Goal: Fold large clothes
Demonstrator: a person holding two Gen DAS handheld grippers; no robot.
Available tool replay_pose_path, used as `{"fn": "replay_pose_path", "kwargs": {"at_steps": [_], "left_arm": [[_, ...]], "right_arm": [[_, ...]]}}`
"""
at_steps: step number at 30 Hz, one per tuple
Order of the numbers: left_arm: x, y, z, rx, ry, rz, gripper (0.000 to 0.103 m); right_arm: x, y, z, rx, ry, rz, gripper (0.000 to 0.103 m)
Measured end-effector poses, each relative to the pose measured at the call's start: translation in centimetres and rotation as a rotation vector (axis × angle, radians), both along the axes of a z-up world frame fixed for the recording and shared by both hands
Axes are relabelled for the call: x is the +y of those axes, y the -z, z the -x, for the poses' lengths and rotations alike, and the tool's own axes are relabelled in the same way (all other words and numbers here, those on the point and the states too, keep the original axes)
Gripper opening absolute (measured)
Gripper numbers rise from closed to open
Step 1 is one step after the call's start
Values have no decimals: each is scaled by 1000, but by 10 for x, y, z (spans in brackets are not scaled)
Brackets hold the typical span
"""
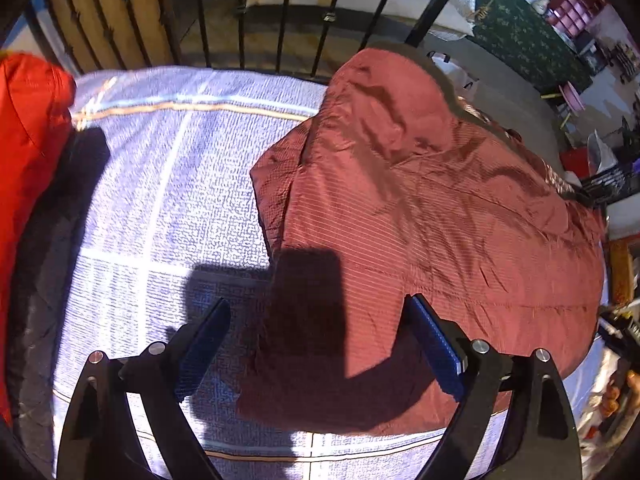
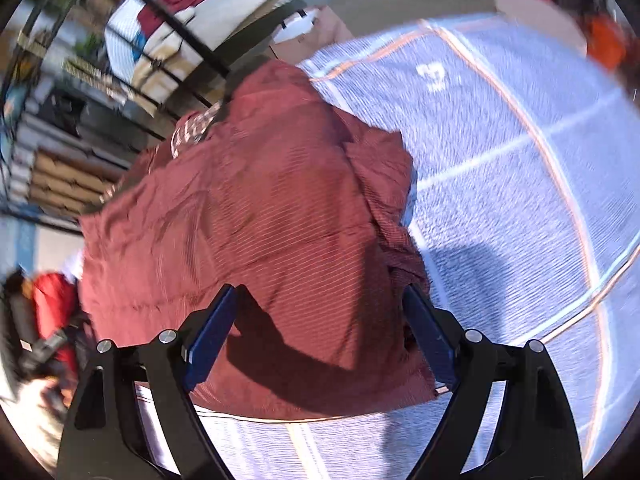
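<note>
Left gripper (image 1: 316,306) jaws wide, gripping nothing, above maroon garment (image 1: 420,208); right gripper (image 2: 320,292) likewise wide, empty.

The maroon garment (image 1: 420,208) under my hand-held grippers was thin woven cloth, finely striped, with a slight sheen and soft creases. The bedsheet (image 1: 160,200) beneath it was matt cotton-like cloth with a tight, grainy printed weave and pale checked lines. My left hand-held gripper (image 1: 320,344) had smooth matt black plastic arms, ribbed blue pads (image 1: 436,344) that looked rubbery, and small bright metal pins. My right hand-held gripper (image 2: 320,336) looked the same. The railing (image 1: 284,20) beyond was dark metal. An orange-red fabric (image 1: 28,140) looked smooth and faintly glossy.
</note>
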State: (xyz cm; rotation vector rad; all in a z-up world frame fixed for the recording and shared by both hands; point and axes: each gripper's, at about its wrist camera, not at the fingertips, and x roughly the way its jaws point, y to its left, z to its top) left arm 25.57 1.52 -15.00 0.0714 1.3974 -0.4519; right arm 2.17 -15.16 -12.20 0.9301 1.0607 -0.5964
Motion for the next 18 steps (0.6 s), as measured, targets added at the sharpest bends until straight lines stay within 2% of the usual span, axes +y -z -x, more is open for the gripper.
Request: {"fn": "replay_pose_path", "kwargs": {"at_steps": [2,3,7,14,18], "left_arm": [[9,10,-8,51,-49,38,90],[13,14,-12,71,-73,56,93],[28,28,-26,132,-133,110,98],[13,39,-49,132,-85,109,98],[2,45,-62,166,-140,139,98]], "right_arm": [[-5,10,3,-11,12,-48,87],[-7,15,3,-7,13,-54,92],[-13,30,2,-18,4,-106,97],[-20,46,1,-38,-15,-175,97],[-23,48,7,-49,-23,-193,97]]}}
